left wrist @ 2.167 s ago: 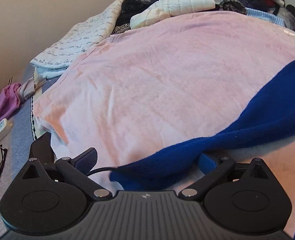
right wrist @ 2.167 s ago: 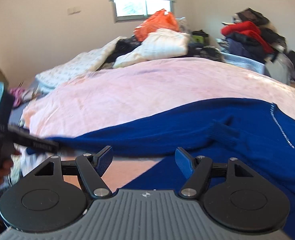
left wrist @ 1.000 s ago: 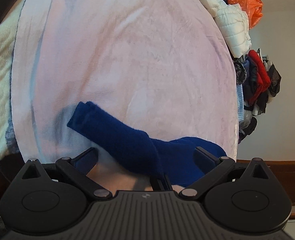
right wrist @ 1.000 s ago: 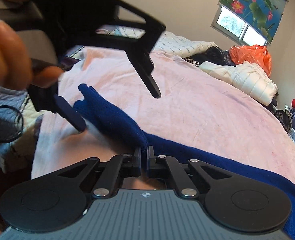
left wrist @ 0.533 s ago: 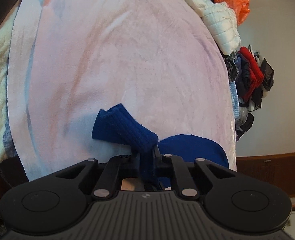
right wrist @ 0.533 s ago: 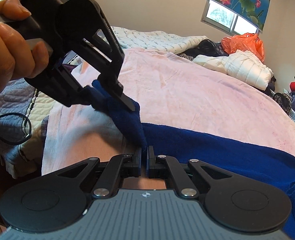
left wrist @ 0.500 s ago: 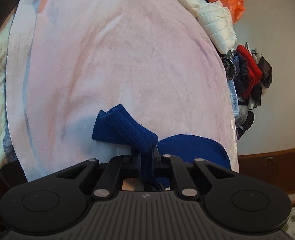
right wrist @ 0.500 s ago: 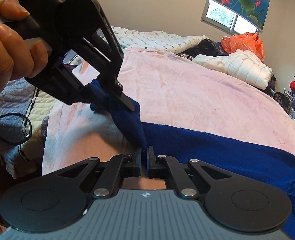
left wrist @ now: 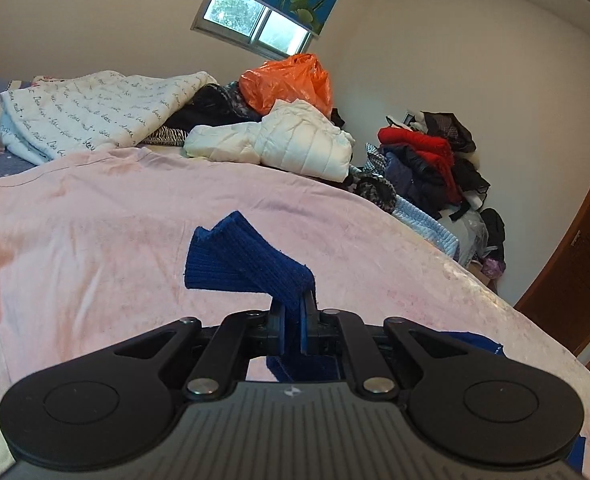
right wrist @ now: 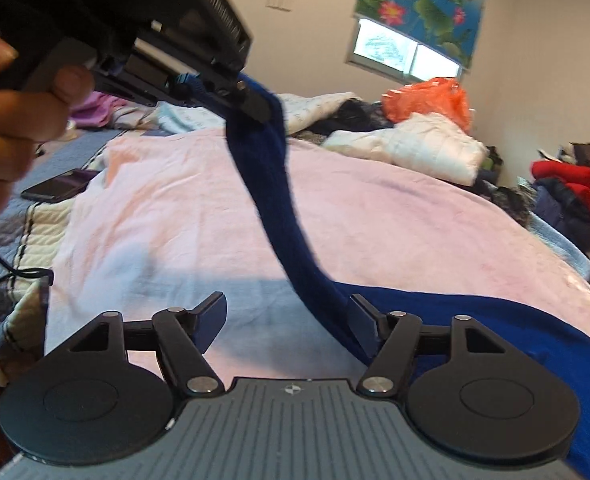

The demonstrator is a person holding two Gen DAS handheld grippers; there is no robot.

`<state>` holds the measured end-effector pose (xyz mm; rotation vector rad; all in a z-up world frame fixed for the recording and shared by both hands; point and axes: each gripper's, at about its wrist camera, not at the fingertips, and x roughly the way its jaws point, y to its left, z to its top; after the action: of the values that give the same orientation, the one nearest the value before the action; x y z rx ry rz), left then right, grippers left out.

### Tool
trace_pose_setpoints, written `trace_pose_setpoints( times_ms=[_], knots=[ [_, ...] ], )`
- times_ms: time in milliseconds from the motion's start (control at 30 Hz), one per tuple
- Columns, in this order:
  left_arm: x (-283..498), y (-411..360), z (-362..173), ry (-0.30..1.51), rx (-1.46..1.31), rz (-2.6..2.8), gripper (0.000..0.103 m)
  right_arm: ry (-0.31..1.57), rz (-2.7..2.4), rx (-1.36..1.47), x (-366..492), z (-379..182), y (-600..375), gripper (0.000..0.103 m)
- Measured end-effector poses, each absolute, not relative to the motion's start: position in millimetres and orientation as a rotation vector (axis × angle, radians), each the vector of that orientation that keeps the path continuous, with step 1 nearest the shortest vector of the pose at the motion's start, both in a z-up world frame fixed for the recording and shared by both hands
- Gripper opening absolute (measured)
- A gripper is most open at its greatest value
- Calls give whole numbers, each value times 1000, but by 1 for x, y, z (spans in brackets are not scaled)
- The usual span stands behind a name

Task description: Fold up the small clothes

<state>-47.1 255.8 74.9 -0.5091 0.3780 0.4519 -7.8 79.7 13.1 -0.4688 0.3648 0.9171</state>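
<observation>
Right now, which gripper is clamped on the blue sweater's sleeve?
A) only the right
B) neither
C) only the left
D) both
C: the left gripper is shut on the blue sleeve and lifts it off the pink blanket, while the right gripper is open, with the sleeve only passing by its right finger.

Sweater (right wrist: 475, 320) on blanket (right wrist: 375, 216), sleeve (right wrist: 271, 184) raised.
</observation>
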Motion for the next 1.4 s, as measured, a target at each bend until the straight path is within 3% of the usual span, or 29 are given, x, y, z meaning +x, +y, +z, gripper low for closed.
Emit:
trace_pose_setpoints(
  times_ms=[200, 400, 900, 1000, 1067, 1100, 1400],
  knots=[
    [-1, 238, 71, 459, -418, 420, 6, 430, 606, -248, 39, 24, -16, 71],
    [44, 182, 67, 582, -298, 280, 6, 523, 302, -69, 72, 9, -108, 79],
    [37, 33, 3, 747, 189, -216, 11, 634, 412, 415, 92, -16, -167, 85],
    [17, 32, 8, 722, 230, -333, 29, 673, 401, 467, 95, -27, -170, 85],
    [5, 39, 11, 686, 229, -381, 77, 674, 422, 492, 93, -29, -170, 85],
    [-2, 42, 13, 660, 228, -390, 83, 669, 429, 482, 93, -28, -167, 85],
    [-9, 96, 19, 630, 115, -196, 84, 629, 547, 189, 79, -15, -130, 85]
  ],
)
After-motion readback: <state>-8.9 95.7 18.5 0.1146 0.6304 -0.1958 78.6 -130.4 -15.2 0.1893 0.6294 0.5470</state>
